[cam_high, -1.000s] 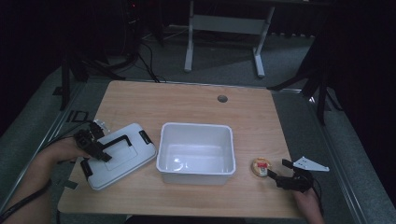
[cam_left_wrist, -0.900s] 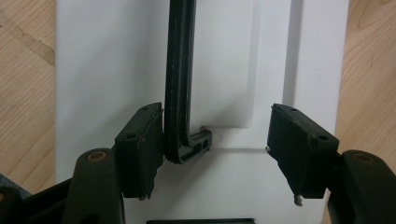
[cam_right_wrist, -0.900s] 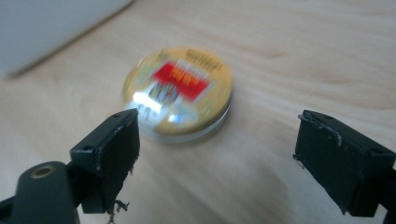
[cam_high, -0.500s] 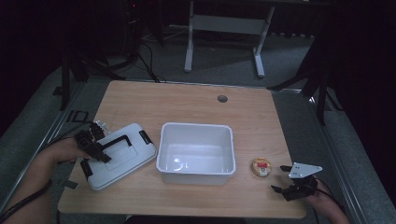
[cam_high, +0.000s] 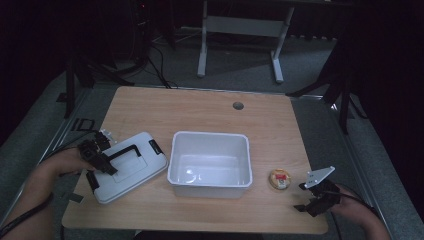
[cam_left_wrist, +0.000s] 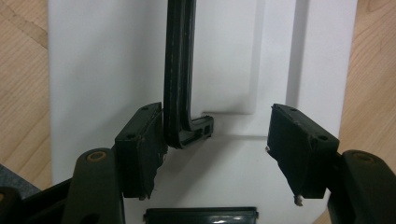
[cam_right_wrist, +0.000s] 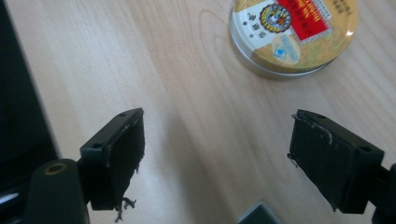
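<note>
Lid (cam_high: 129, 166) off beside empty bin (cam_high: 210, 162), tin (cam_high: 279, 179) not yet packed; both grippers' fingers apart, holding nothing.

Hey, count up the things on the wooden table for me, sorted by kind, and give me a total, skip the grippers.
White plastic tub, open, rectangular: 1
White plastic lid with black handle and latches: 1
Small round gold tin with red label: 1
Total: 3
</note>
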